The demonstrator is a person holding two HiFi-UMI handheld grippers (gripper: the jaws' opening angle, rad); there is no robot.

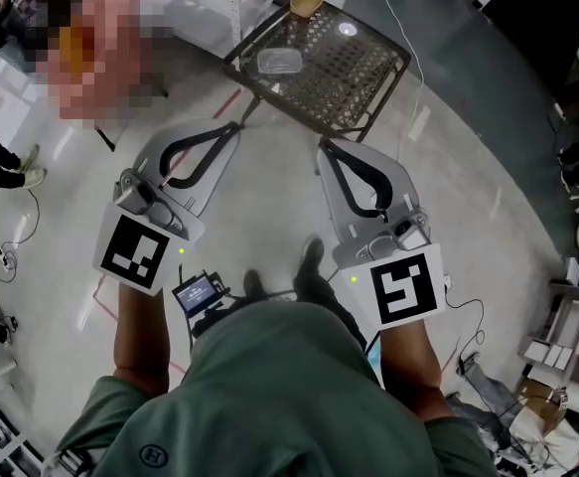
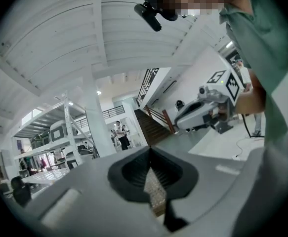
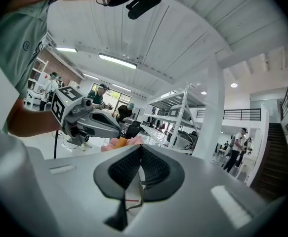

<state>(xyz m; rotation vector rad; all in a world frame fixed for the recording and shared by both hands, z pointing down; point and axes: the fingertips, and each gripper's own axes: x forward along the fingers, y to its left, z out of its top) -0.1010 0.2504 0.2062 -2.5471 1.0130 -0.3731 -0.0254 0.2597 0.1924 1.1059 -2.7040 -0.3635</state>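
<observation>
My left gripper [image 1: 236,128] and right gripper [image 1: 322,148] point toward the far counter [image 1: 361,70]. Both jaws are clenched, empty.

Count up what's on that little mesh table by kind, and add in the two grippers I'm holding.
Hand-held grippers: 2 (left hand-held gripper, right hand-held gripper; both shut, empty)
Clear plastic container: 1
Tan bun-like piece: 1
Total: 4
The bright spot nearby may be glare, so it is not counted.
</observation>
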